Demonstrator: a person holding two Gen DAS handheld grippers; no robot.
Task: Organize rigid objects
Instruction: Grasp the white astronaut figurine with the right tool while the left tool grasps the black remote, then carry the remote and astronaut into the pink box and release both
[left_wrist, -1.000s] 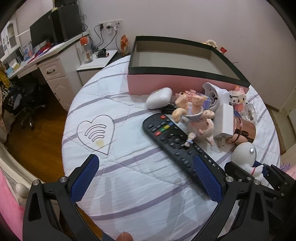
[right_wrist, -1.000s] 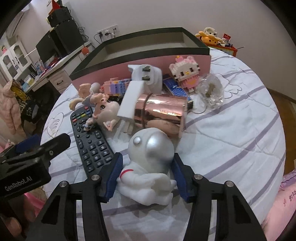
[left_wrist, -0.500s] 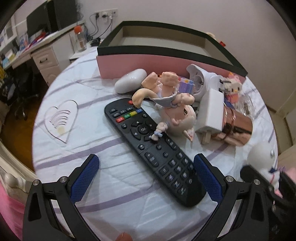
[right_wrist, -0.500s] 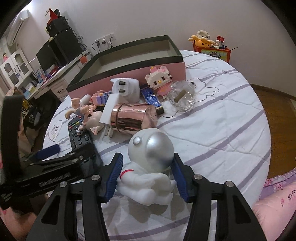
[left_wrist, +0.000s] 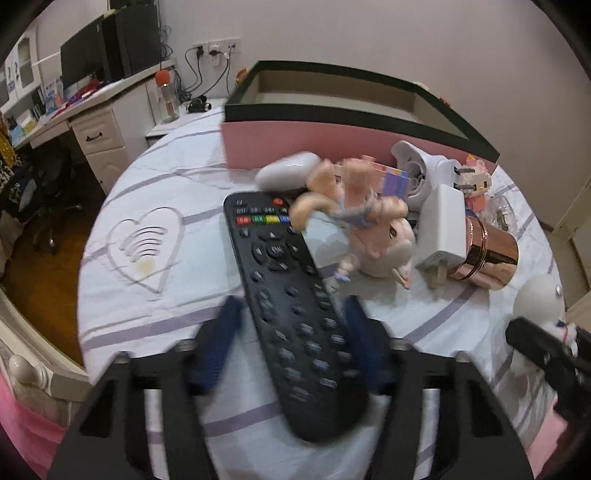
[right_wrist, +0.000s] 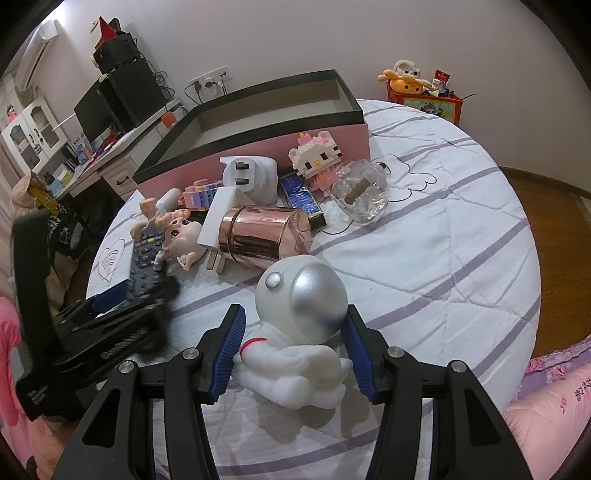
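My left gripper (left_wrist: 291, 339) has its blue pads closed on the sides of the black remote control (left_wrist: 284, 295), which sticks out forward over the bed; the image is blurred by motion. My right gripper (right_wrist: 295, 347) is shut on the white astronaut figure (right_wrist: 299, 325) with a silver visor. The astronaut also shows at the right edge of the left wrist view (left_wrist: 539, 299). The left gripper and remote show in the right wrist view (right_wrist: 144, 266). The pink box with a black rim (left_wrist: 332, 133) stands open behind the pile.
A pile lies before the box: a pink doll (left_wrist: 369, 229), white charger (left_wrist: 443, 229), rose-gold cylinder (right_wrist: 266, 236), white plug adapter (right_wrist: 247, 177), block cat figure (right_wrist: 314, 155), glass jar (right_wrist: 358, 192), white case (left_wrist: 288, 170). A desk (left_wrist: 96, 122) stands left of the bed.
The left gripper's fingers have closed in from wide open onto the remote. The right gripper still holds the astronaut and has drawn back slightly from the pile.
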